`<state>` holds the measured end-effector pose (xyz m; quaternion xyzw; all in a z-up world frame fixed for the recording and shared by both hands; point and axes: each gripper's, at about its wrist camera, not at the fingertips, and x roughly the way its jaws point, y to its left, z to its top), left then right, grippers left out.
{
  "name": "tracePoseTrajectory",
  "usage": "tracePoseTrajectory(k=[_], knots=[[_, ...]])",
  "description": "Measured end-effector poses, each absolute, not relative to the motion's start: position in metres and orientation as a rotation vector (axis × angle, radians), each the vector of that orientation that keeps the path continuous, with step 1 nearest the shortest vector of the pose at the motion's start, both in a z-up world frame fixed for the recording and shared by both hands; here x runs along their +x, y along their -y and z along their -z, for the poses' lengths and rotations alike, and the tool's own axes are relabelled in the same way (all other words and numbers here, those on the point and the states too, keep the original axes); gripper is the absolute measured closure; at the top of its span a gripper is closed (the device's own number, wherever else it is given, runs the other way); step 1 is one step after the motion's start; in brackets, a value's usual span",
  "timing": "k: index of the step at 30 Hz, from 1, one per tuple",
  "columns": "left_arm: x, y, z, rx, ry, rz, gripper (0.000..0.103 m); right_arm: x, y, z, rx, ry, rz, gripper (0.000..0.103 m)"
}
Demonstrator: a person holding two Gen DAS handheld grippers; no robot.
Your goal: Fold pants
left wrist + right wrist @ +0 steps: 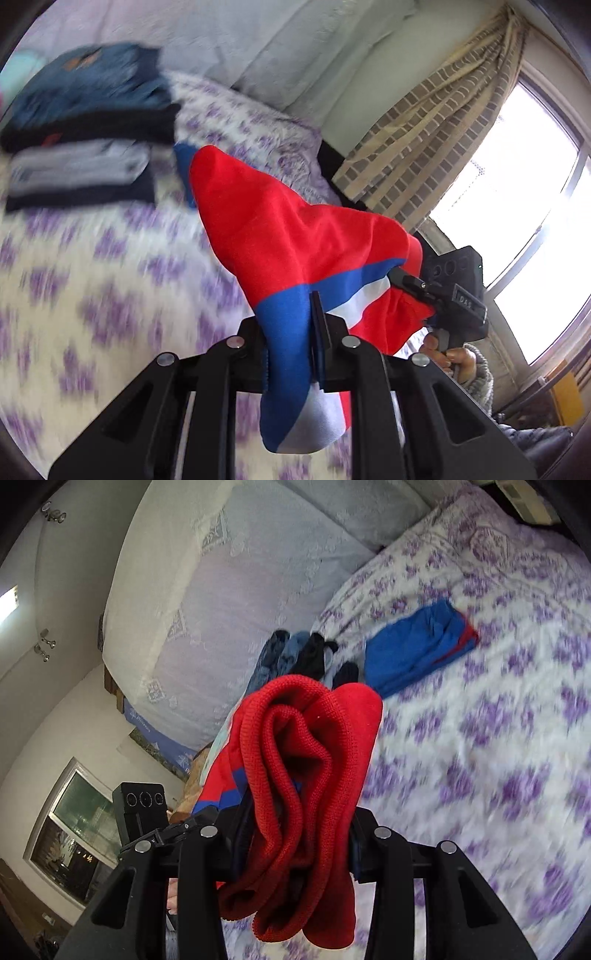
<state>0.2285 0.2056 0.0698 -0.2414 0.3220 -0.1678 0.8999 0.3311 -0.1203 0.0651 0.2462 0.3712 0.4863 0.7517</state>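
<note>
Pants (280, 236), red with a blue and white stripe, hang in the air above the bed (92, 280), stretched between the two tools. Seen from the left wrist, the left tool (295, 350) has its fingers pressed together on the striped part of the cloth, with a blue and white fold drooping below the fingers. From there the red cloth runs right to the right tool (410, 280), which pinches another part of it; a hand (450, 354) in a grey sleeve grips that tool's handle in front of a bright window (535, 206) and a checked curtain (436, 122). On the far left of the bed a stack of folded clothes (88, 125) lies blurred, with denim on top, dark cloth under it and grey below. Seen from the right wrist, the right tool (295, 834) clamps a bunched red ribbed cuff (306, 775) of the pants, its folds rising above the fingers and hanging below them. The left tool (177, 830) shows at the near left, just beside the right one, with red and blue cloth leading to it. Farther off on the bed, which has a white cover with purple flowers, lies a blue garment (417, 642) with a red edge, well apart from the held pants; it is unclear whether this is a separate item or part of them. Just left of it, the stack of clothes shows edge-on behind the red cuff.
</note>
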Motion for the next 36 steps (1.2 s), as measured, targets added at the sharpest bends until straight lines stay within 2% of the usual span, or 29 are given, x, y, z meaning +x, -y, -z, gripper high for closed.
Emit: tracePoseTrajectory(k=[5,10,17,21,22,23,25,26,27,28,32,36], knots=[[0.351,-0.209,-0.112,-0.440,-0.617,0.336,0.087,0.436,0.116,-0.107,0.529,-0.715,-1.002,0.062],[0.445,-0.221,-0.116,-0.424,-0.597,0.285,0.087,0.532,0.093,-0.107,0.524,-0.702,-0.956,0.062],[0.523,-0.243,-0.055,-0.460,-0.641,0.197,0.087,0.627,0.053,-0.041,0.533,-0.812,-0.902,0.062],[0.545,-0.260,0.006,-0.508,-0.776,0.136,0.085,0.650,0.028,0.015,0.480,-0.946,-0.797,0.060],[0.547,-0.263,0.020,-0.499,-0.798,0.117,0.082,0.651,0.025,0.026,0.467,-0.940,-0.772,0.057],[0.545,-0.261,0.027,-0.457,-0.785,0.096,0.073,0.652,0.025,0.029,0.467,-0.922,-0.772,0.053],[0.541,-0.258,0.030,-0.414,-0.753,0.078,0.070,0.651,0.023,0.031,0.451,-0.923,-0.727,0.037],[0.540,-0.258,0.030,-0.401,-0.756,0.038,0.055,0.651,0.023,0.030,0.435,-0.926,-0.701,0.027],[0.539,-0.260,0.032,-0.393,-0.764,-0.011,0.030,0.650,0.024,0.029,0.420,-0.927,-0.677,0.019],[0.538,-0.262,0.033,-0.395,-0.766,-0.044,0.028,0.651,0.026,0.027,0.416,-0.926,-0.669,0.018],[0.521,-0.256,0.024,-0.383,-0.738,-0.015,0.029,0.644,0.037,0.011,0.400,-0.870,-0.647,0.018],[0.494,-0.236,0.005,-0.256,-0.665,-0.037,0.028,0.612,0.043,-0.034,0.327,-0.689,-0.609,0.018]])
